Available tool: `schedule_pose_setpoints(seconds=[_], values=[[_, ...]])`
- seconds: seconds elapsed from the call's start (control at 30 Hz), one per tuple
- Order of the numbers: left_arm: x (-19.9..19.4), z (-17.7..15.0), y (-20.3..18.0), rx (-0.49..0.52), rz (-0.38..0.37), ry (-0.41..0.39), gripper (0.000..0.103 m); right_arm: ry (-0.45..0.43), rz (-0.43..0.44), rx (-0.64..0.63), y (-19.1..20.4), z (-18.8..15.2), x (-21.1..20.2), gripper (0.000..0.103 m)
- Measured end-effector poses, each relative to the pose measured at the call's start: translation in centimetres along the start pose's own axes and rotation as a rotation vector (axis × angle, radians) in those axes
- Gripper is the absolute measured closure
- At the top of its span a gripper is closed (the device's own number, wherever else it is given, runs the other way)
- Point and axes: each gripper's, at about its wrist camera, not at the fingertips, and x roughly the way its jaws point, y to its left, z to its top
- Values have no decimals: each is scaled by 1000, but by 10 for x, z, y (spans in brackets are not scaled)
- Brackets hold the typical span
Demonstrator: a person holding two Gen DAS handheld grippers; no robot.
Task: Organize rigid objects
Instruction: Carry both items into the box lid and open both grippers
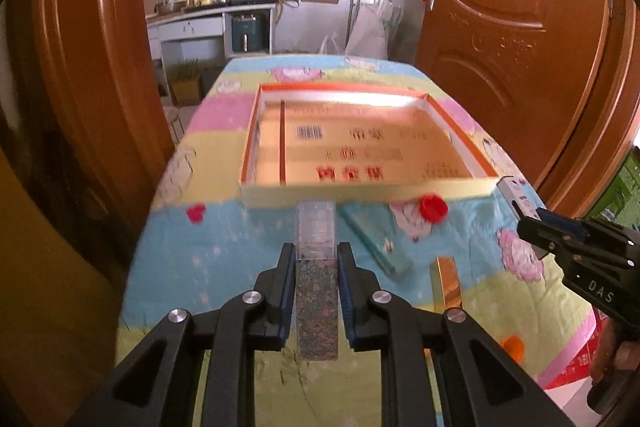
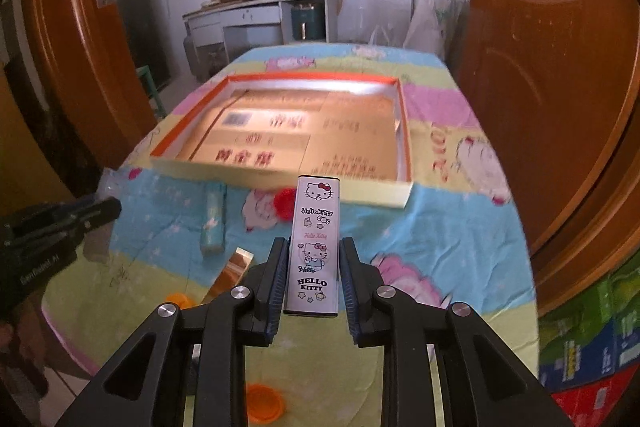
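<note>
My left gripper [image 1: 316, 251] is shut on a clear narrow box [image 1: 316, 275] with a patterned lower half, held above the table in front of the shallow orange-rimmed tray [image 1: 360, 193]. My right gripper [image 2: 314, 247] is shut on a white Hello Kitty tin [image 2: 316, 243], held just before the tray's near wall [image 2: 376, 191]. The right gripper also shows at the right of the left wrist view [image 1: 532, 231], with the tin [image 1: 516, 195] sticking out of it. The left gripper shows at the left edge of the right wrist view [image 2: 108, 207].
On the cartoon tablecloth [image 1: 224, 247] lie a red cap [image 1: 433, 207], a teal stick-shaped box [image 1: 376, 247], a gold bar [image 1: 450, 283] and an orange lid [image 2: 264, 403]. Brown doors stand on both sides. A kitchen counter is behind the table.
</note>
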Motion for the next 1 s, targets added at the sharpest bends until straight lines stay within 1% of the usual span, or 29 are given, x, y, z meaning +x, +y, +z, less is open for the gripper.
schedule_pose_setpoints(seconds=[0.23, 0.37, 0.5, 0.67, 0.73, 0.87, 1.0], values=[[7, 40, 4, 11, 5, -25, 83, -36, -18, -26, -11, 28, -1, 77], [19, 62, 6, 6, 0, -15, 83, -47, -19, -33, -20, 48, 3, 77], [37, 87, 4, 11, 12, -3, 83, -42, 7, -32, -29, 68, 13, 77], [63, 118, -1, 29, 12, 22, 83, -36, 41, -38, -39, 98, 31, 77], [72, 127, -1, 34, -1, 29, 83, -32, 53, -39, -43, 109, 41, 77], [99, 148, 0, 29, -52, 69, 83, -18, 82, -30, -53, 132, 64, 77], [123, 159, 0, 39, -55, 108, 83, 5, 85, -51, -56, 149, 91, 77]])
